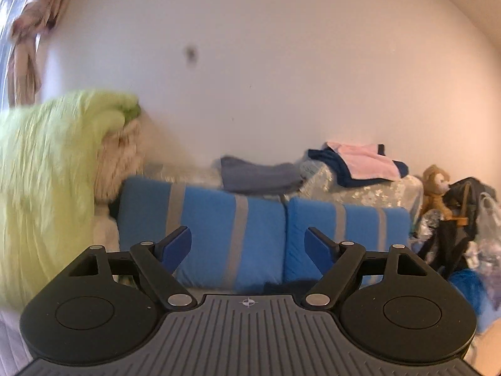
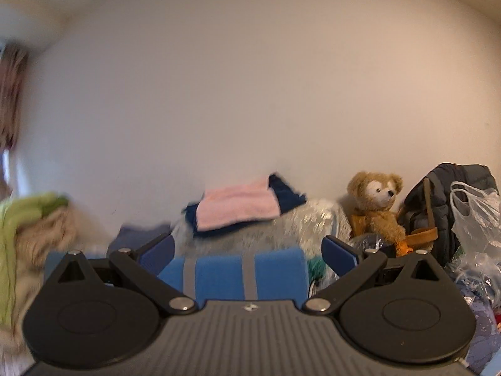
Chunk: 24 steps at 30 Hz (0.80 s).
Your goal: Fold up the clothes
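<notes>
Plush teddy bear [image 2: 377,210], crinkly clear plastic bag [image 2: 476,216], soft pink cloth [image 2: 238,208], seemingly fleecy green blanket [image 1: 47,188].

The green blanket [image 1: 47,169] is motion-blurred and cut off by the left edge.

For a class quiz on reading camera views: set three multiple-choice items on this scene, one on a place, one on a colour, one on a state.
1. Where does the pink towel lie?
A. on dark blue clothes
B. on the teddy bear
C. in the plastic bag

2. What colour are the stripes on the blue cushions?
A. red
B. grey
C. yellow

3. How do both grippers stand?
A. shut on cloth
B. open, holding nothing
C. shut, holding nothing

Answers: 1 A, dark blue fabric shows beneath it; 2 B, grey bands cross the blue; 3 B, left gripper and right gripper show wide bare gaps.
</notes>
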Available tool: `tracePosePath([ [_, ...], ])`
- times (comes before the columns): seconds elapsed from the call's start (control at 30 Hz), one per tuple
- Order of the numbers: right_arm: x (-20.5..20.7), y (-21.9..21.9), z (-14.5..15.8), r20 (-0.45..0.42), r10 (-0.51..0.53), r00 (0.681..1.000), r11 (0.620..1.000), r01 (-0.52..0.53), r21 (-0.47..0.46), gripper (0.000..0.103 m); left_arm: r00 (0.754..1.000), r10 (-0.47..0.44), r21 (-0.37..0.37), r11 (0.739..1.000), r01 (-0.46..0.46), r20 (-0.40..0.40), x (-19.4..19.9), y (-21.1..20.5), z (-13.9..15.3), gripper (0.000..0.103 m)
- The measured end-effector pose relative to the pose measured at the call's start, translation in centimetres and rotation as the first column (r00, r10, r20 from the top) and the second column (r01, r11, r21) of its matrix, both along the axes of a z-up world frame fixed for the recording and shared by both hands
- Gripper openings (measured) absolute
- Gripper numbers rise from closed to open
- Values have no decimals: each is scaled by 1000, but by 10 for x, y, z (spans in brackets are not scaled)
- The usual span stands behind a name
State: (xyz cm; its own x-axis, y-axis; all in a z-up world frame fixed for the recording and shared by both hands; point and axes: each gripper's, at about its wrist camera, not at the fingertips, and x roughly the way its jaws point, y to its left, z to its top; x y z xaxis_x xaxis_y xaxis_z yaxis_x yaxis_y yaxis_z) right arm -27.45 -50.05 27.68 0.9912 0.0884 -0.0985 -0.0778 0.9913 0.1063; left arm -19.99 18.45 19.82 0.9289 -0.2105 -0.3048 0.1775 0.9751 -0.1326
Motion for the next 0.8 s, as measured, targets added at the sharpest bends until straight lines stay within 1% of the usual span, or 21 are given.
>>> tracePosePath([
  [0.07, -2, 10, -25, -16, 22, 1000, 998, -23, -53, 103, 998, 2, -37, 999, -4, -64, -8, 3, -24, 80],
  [0.1, -3, 16, -37, -25, 33, 999, 996, -35, -80, 103, 995, 1, -42, 999, -5, -99, -11, 2, -40, 80],
  [0.17, -4, 26, -62, -43, 54, 998, 990, -59, -132, 103, 990, 1, -25, 1000, -4, -141, -14, -4, -70, 80],
  [0.2, -2, 31, -75, -61, 72, 996, 986, -80, -144, 103, 989, 6, -3, 1000, -6, -149, -16, -9, -87, 80],
  [0.33, 4, 45, -117, -125, 148, 981, 979, -164, -123, 103, 986, 21, 77, 997, -8, -163, -20, -25, -145, 80],
  [0.43, 10, 51, -138, -158, 180, 971, 975, -197, -103, 103, 981, -8, 119, 992, 32, -194, -25, -35, -182, 80],
  [0.5, 14, 52, -150, -182, 183, 966, 976, -201, -88, 103, 979, -30, 169, 983, 65, -201, -30, -44, -204, 80],
  [0.53, 15, 53, -157, -194, 183, 964, 976, -201, -79, 103, 978, -42, 192, 978, 82, -204, -33, -48, -214, 80],
  [0.67, 22, 53, -179, -246, 176, 953, 980, -194, -49, 103, 972, -87, 262, 954, 145, -219, -46, -59, -233, 80],
  [0.8, 24, 53, -194, -285, 170, 943, 981, -189, -39, 103, 963, -131, 329, 922, 207, -237, -59, -71, -253, 80],
])
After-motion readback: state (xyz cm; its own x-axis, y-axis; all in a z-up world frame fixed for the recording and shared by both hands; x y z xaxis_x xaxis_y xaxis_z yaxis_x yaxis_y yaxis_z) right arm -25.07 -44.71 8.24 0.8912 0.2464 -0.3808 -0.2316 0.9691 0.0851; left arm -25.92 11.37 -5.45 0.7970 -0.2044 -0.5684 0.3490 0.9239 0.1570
